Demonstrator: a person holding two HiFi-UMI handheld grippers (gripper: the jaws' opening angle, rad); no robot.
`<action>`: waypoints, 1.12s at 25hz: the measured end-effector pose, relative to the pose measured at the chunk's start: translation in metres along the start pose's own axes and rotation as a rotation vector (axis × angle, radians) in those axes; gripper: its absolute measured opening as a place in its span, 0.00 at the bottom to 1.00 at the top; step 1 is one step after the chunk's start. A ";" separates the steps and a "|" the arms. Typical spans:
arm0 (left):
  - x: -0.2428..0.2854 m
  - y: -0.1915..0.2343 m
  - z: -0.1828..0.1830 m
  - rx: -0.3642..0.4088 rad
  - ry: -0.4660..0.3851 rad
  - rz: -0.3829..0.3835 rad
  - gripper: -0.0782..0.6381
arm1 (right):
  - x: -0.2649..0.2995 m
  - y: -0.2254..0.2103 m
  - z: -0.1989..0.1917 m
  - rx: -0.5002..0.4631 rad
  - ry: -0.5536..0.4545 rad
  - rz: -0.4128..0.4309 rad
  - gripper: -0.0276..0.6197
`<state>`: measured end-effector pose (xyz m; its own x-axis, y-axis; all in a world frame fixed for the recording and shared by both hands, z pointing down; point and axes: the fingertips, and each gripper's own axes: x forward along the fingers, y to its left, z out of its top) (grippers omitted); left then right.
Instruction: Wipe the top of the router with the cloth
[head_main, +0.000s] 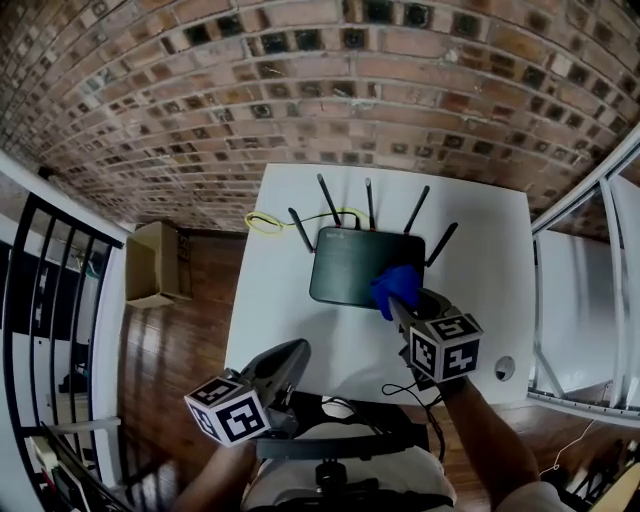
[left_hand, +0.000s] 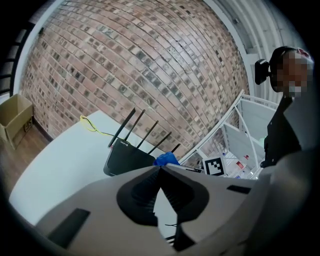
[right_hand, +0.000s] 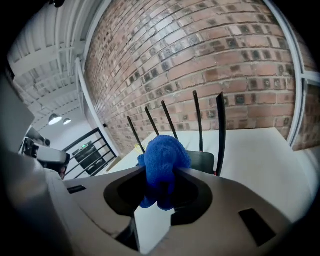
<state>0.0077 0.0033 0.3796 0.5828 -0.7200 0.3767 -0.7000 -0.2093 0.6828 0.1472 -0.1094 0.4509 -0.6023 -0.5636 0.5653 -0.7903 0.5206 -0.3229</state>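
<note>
A black router (head_main: 350, 262) with several upright antennas lies on the white table (head_main: 290, 330), towards its far side. My right gripper (head_main: 398, 298) is shut on a bunched blue cloth (head_main: 393, 285) at the router's near right corner. In the right gripper view the cloth (right_hand: 162, 162) bulges out between the jaws, with the router (right_hand: 201, 161) just behind. My left gripper (head_main: 292, 352) hangs shut and empty over the table's near edge; in its own view (left_hand: 159, 169) the router (left_hand: 127, 156) and cloth (left_hand: 166, 159) lie ahead.
A yellow cable (head_main: 268, 222) loops behind the router. A thin black wire (head_main: 405, 388) trails on the table's near right. A cardboard box (head_main: 157, 264) stands on the wooden floor at left. Black railing (head_main: 45, 300) is at left, a white frame (head_main: 575, 300) at right, brick wall behind.
</note>
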 end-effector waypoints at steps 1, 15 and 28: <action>0.001 0.004 0.001 0.000 0.007 -0.007 0.15 | 0.008 -0.001 0.002 -0.026 0.008 -0.016 0.25; -0.023 0.074 0.050 0.002 0.075 -0.083 0.15 | 0.160 0.067 0.038 -0.492 0.215 -0.109 0.25; -0.034 0.108 0.065 0.041 0.070 -0.093 0.15 | 0.223 0.061 0.043 -0.295 0.325 -0.160 0.26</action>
<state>-0.1146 -0.0377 0.3993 0.6723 -0.6485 0.3570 -0.6572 -0.3007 0.6912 -0.0404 -0.2309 0.5244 -0.3714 -0.4462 0.8142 -0.7767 0.6298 -0.0090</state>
